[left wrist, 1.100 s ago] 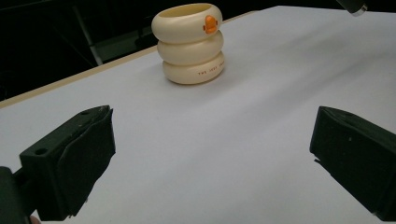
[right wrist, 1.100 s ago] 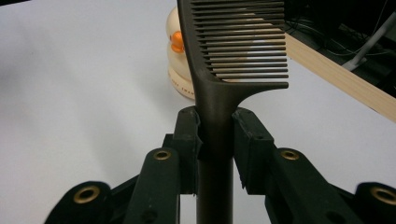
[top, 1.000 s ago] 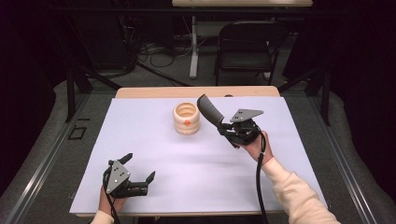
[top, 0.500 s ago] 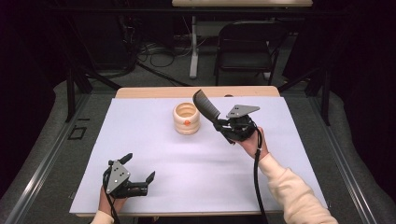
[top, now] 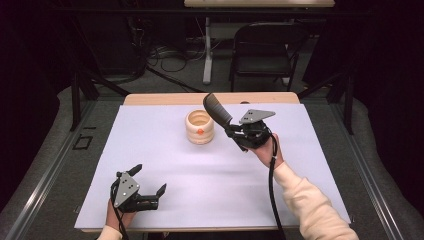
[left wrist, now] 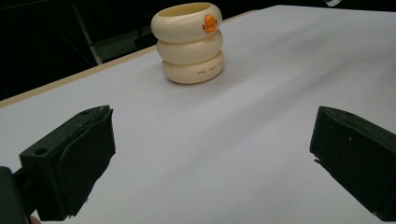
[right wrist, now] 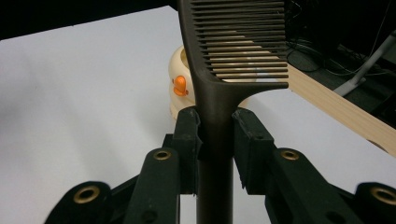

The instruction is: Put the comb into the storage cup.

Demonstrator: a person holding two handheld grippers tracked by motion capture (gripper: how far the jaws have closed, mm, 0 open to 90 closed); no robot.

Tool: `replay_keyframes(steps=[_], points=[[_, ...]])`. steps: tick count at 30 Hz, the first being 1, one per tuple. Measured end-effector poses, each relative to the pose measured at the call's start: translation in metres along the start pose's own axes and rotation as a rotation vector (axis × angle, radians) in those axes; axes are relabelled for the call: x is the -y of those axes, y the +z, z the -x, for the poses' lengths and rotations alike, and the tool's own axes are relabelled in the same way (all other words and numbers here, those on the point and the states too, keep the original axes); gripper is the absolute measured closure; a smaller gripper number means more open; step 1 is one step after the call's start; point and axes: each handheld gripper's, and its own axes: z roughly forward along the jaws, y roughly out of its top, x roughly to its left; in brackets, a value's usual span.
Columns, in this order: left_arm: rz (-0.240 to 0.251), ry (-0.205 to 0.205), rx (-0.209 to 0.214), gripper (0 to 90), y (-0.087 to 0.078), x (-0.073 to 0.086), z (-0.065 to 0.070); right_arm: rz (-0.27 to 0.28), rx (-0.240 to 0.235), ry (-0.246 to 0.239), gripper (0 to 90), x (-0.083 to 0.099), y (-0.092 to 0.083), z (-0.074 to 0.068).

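Above the table, right gripper (top: 231, 129) clamped on comb (right wrist: 233, 42) handle; left gripper (top: 150, 186) rests spread apart, empty. Centre the comb teeth-up over holder (top: 199, 127) before lowering handle-first.

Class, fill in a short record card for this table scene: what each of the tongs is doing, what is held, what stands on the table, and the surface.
right tongs: shut on the handle of a dark comb, raised above the table
comb's teeth: at the far end, near the cup
left tongs: open, nothing between them, low over the sheet
cup: cream, ribbed in three rings, orange mark, upright
surface: white sheet on a wooden table
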Motion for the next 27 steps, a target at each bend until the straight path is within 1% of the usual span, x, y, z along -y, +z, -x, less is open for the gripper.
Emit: replay_keyframes(steps=[10,27], points=[[0.001,0.002,0.002,0.2,0.000,0.000,0.000,0.020,-0.006,0.002,72.5,-0.005,0.004,-0.002],[0.001,0.000,0.002,0.2,0.000,0.000,0.000,0.034,-0.013,-0.004,72.5,-0.012,0.014,-0.003]])
